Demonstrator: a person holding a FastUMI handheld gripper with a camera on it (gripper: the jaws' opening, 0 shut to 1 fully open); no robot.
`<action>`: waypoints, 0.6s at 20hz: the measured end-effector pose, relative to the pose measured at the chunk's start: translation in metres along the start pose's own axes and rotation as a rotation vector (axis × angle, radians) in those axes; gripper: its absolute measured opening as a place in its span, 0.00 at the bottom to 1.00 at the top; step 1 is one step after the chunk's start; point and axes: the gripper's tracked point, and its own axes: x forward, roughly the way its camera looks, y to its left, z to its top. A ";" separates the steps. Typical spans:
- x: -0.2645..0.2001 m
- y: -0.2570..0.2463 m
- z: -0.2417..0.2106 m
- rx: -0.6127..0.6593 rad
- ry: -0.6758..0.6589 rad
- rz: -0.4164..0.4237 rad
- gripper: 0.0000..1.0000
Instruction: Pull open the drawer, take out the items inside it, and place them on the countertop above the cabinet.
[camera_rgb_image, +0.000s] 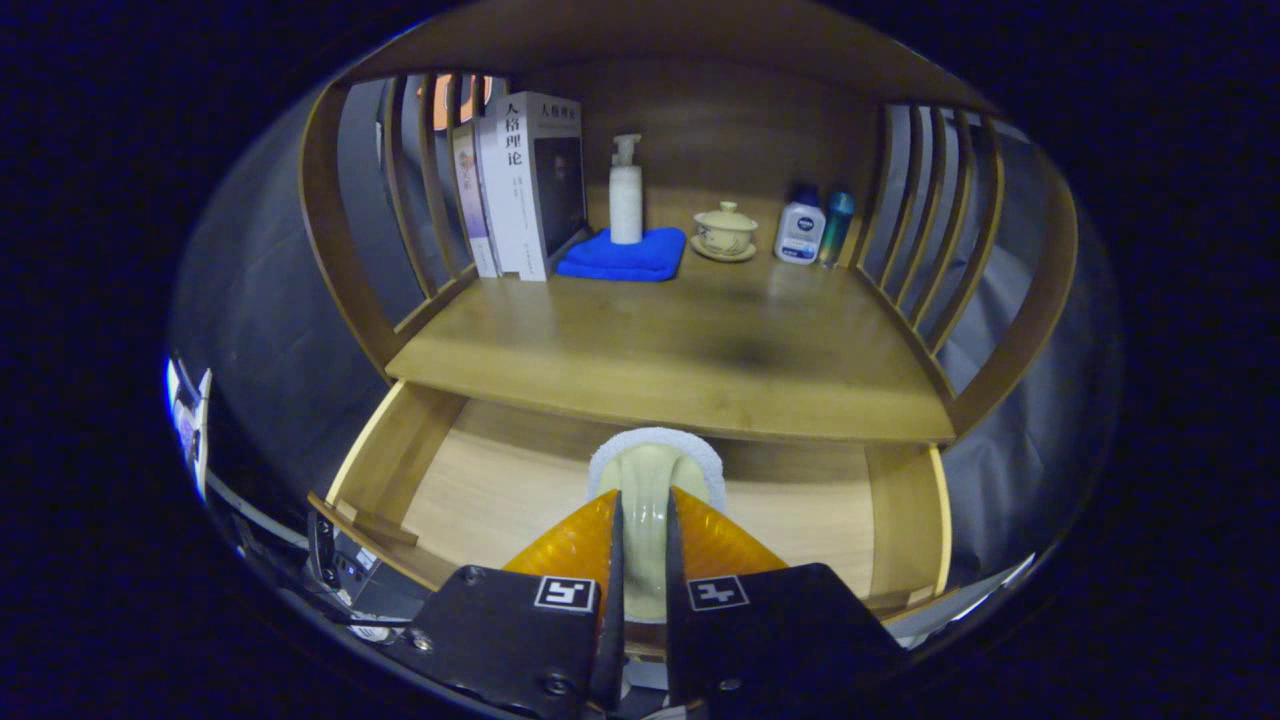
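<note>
The gripper (641, 560) pinches a cream brush (647, 500) between both fingers, over the open drawer (470, 480). The brush's long axis runs straight ahead along the fingers, its white-rimmed rounded end pointing at the countertop (680, 350) edge. The drawer's visible floor is bare wood. At the back of the countertop stand three books (520, 180) leftmost, one pump bottle (626, 195) on a folded blue cloth (625, 255), one lidded cup (725, 230) on a saucer, and two small bottles (810, 230) to the right.

Three books (520, 185), three bottles (626, 190).
</note>
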 end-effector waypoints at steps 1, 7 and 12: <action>-0.001 0.001 0.004 0.005 -0.006 0.002 0.20; 0.002 0.005 0.042 0.076 -0.060 0.049 0.20; 0.025 -0.005 0.082 0.087 -0.076 0.028 0.20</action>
